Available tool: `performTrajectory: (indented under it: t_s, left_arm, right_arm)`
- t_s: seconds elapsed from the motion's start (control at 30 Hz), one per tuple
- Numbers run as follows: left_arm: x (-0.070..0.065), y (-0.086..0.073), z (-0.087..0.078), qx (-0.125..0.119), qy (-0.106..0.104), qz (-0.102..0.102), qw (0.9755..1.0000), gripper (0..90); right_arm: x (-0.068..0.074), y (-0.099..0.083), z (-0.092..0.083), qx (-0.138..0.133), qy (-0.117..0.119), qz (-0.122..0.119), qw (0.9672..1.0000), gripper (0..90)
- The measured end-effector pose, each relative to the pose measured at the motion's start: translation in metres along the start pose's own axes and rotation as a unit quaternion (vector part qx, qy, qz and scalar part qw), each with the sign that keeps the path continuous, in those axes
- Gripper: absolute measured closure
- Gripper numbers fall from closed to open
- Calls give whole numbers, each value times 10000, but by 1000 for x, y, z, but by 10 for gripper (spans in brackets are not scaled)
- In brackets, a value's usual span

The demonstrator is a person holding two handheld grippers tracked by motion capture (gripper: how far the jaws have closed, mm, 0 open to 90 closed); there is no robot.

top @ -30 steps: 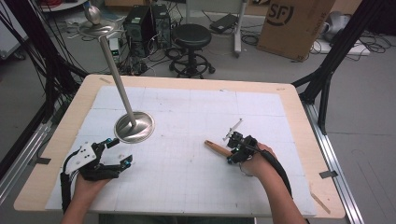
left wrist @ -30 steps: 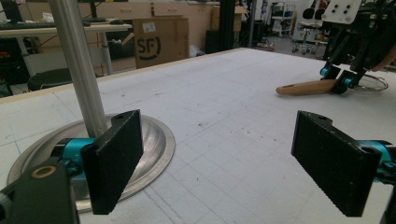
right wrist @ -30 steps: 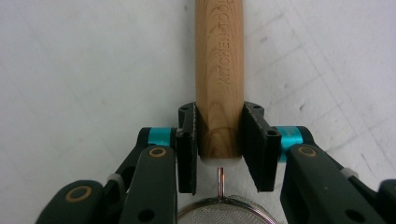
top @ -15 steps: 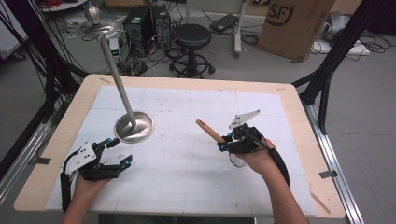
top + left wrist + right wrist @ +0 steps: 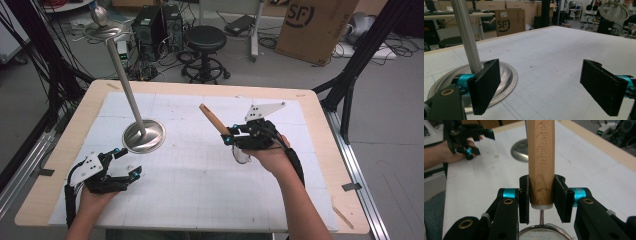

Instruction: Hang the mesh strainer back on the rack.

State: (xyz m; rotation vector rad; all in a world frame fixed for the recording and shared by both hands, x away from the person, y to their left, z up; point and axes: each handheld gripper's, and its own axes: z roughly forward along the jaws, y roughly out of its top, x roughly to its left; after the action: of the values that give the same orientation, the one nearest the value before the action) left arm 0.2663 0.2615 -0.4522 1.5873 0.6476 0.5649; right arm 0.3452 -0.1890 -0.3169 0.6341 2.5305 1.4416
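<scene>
1. While the left gripper (image 5: 125, 162) is being rested on the white gridded table mat (image 5: 200, 190) with its jaws spread wide on nothing, the right gripper (image 5: 231, 136) is being kept clamped on a small strainer with a light wooden handle and a round wire-mesh bowl (image 5: 215, 120).
2. The strainer is being held above the mat's right half, handle angled up and away, probably so that the bowl is hanging clear of the surface.
3. "KITCHEN TOOL" is being shown stamped along the handle (image 5: 541, 157); a thin metal stem and a fine mesh rim are being glimpsed below the jaws.
4. A polished metal stand with a round base and a slanted pole (image 5: 144, 136) is being left untouched near the left gripper.
</scene>
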Motion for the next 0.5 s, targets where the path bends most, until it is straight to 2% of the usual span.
performTrajectory:
  t_s: [0.27,0.5]
  left_arm:
    - [0,0,0,-1,-19,-7,10000,173]
    - [0,0,0,-3,-13,-19,10000,172]
  right_arm:
    - [-4,35,1,-312,94,-116,9994,683]
    - [-3,66,2,-417,153,-283,9986,682]
